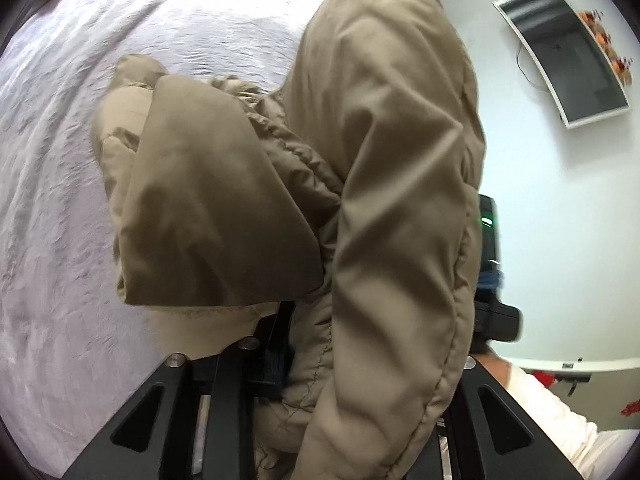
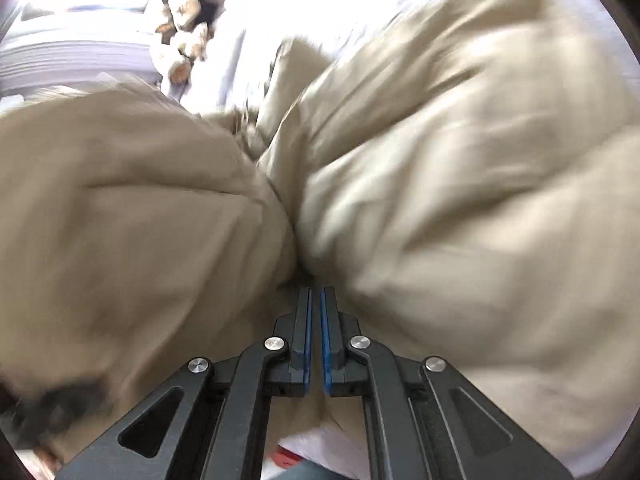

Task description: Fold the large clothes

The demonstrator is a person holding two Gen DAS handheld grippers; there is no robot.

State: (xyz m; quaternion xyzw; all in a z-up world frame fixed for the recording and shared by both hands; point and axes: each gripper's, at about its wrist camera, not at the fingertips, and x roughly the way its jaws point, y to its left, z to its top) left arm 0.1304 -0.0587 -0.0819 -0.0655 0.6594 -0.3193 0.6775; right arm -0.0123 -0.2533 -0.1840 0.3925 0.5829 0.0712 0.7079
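Note:
A tan padded jacket (image 1: 380,160) hangs in thick folds over a bed, filling the left wrist view. My left gripper (image 1: 320,320) is shut on a bunch of it. Only one black finger (image 1: 280,332) shows; the cloth hides the rest. In the right wrist view the same jacket (image 2: 440,200) bulges on both sides of my right gripper (image 2: 316,292). Its blue pads (image 2: 307,340) stand almost together, pinching a fold at their tips. The right tool's black housing (image 1: 490,272), with a green light, shows behind the jacket's right edge.
A pale lavender bed cover (image 1: 80,160) lies under the jacket. A plush toy (image 2: 188,28) lies near stacked white bedding (image 2: 72,60). A dark screen (image 1: 568,52) hangs on the white wall. A person's white sleeve (image 1: 560,412) is at the lower right.

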